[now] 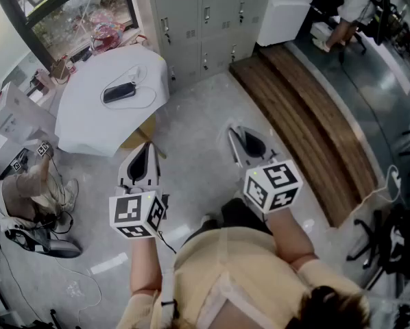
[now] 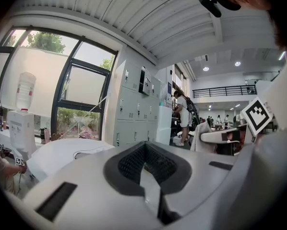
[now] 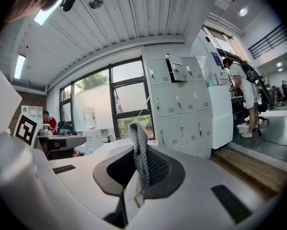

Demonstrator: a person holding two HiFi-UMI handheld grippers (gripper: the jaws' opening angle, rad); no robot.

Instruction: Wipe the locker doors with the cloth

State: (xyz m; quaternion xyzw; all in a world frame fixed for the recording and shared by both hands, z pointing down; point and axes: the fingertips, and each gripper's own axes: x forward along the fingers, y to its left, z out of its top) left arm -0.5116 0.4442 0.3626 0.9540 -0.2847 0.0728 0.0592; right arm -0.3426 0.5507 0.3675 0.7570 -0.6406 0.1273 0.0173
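Your right gripper (image 1: 240, 140) is closed on a grey knit cloth (image 3: 142, 158), a fold of which stands up from between the jaws. Your left gripper (image 1: 142, 160) has its jaws together with nothing between them. Both are held level in front of you, well short of the lockers (image 1: 203, 20), which stand ahead against the wall as rows of pale grey doors with small handles and vent slots. One upper door (image 3: 174, 69) looks ajar. Bare floor (image 1: 198, 118) lies open between you and the doors. On your left a table (image 1: 88, 118) under a white cover reaches nearly to the lockers' left end. On your right a wooden platform (image 1: 297, 112) runs back from their right end, beside a white cabinet (image 1: 287, 9).
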